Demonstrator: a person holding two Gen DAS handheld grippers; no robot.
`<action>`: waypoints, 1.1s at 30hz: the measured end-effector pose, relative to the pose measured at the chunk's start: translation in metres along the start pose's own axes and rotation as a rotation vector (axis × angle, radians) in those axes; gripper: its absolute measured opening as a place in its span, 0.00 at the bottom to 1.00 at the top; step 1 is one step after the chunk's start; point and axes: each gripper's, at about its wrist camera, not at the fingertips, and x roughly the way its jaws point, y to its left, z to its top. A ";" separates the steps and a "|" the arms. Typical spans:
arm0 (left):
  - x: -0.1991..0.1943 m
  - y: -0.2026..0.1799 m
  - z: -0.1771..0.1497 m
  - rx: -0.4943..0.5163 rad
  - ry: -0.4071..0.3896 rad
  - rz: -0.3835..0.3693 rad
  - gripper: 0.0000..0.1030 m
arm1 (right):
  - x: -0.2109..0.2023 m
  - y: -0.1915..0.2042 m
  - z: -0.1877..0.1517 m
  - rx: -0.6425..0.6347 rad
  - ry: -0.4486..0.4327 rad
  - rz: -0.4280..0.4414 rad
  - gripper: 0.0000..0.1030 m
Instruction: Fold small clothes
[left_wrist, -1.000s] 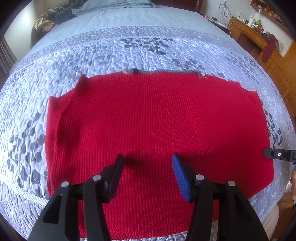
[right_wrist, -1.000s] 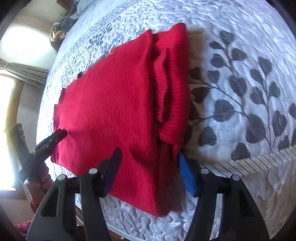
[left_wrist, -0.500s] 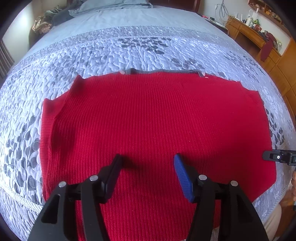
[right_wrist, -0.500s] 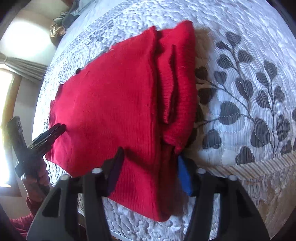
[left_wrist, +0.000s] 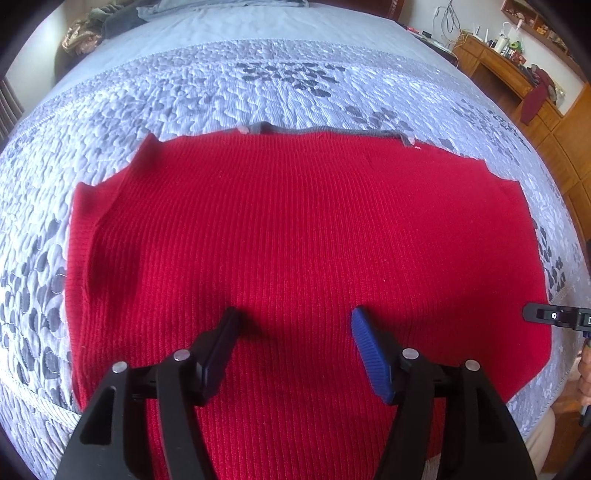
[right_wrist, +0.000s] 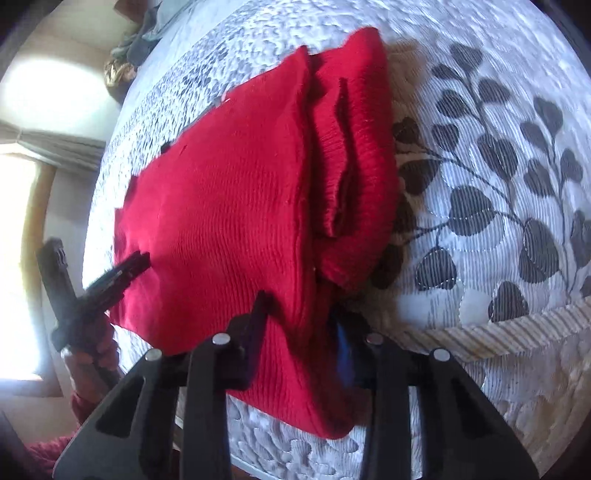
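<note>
Sweater (left_wrist: 295, 240) lies flat on the bed (left_wrist: 258, 85), long axis across the frame; left tongs (left_wrist: 293, 328), just widened, hover empty over its lower middle, while right tongs (right_wrist: 301, 314), just narrowed, seemingly pinch its bunched lower-centre edge.

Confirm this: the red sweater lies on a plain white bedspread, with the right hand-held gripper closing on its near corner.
Wrong on the bedspread: it is grey with a dark leaf pattern, as the right wrist view shows. The red sweater lies on it, and the right hand-held gripper has just been closing on its near corner.
</note>
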 end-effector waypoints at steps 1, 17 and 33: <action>0.001 0.001 0.000 -0.001 0.003 -0.003 0.63 | 0.001 -0.004 0.001 0.018 0.000 0.016 0.32; 0.006 0.006 0.001 -0.008 0.024 -0.040 0.64 | -0.009 -0.009 -0.003 0.086 -0.029 0.078 0.12; 0.003 0.011 -0.003 0.002 -0.001 -0.087 0.64 | -0.018 0.039 0.014 0.102 0.005 -0.116 0.10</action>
